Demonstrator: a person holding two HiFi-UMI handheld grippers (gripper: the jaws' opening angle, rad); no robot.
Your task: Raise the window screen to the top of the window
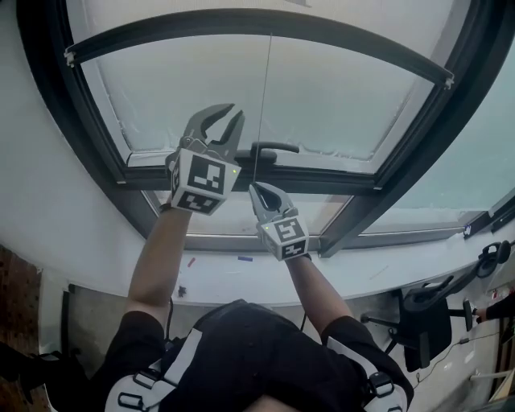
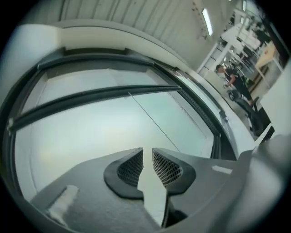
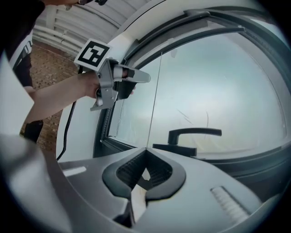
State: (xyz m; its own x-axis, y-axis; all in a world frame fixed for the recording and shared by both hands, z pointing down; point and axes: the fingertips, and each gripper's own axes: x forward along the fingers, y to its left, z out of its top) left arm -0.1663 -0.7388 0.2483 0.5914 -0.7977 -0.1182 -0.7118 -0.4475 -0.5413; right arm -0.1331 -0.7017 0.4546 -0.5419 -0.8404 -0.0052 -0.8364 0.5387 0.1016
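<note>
The dark bottom bar of the window screen (image 1: 257, 20) sits high on the window, and a thin pull cord (image 1: 263, 105) hangs from it. My right gripper (image 1: 256, 187) is shut on the cord's lower end, just below the black window handle (image 1: 269, 149). In the right gripper view the cord (image 3: 154, 95) runs straight down into the closed fingertips (image 3: 145, 150). My left gripper (image 1: 236, 111) is higher and left of the cord, open with nothing between its jaws. In the left gripper view the cord (image 2: 159, 123) passes beyond the parted jaws (image 2: 148, 152), under the bar (image 2: 91, 98).
The dark window frame (image 1: 121, 161) surrounds the pale pane. A white sill (image 1: 241, 273) runs below it. A black office chair (image 1: 426, 318) stands at the lower right. In the left gripper view a person (image 2: 229, 79) and desks show far off.
</note>
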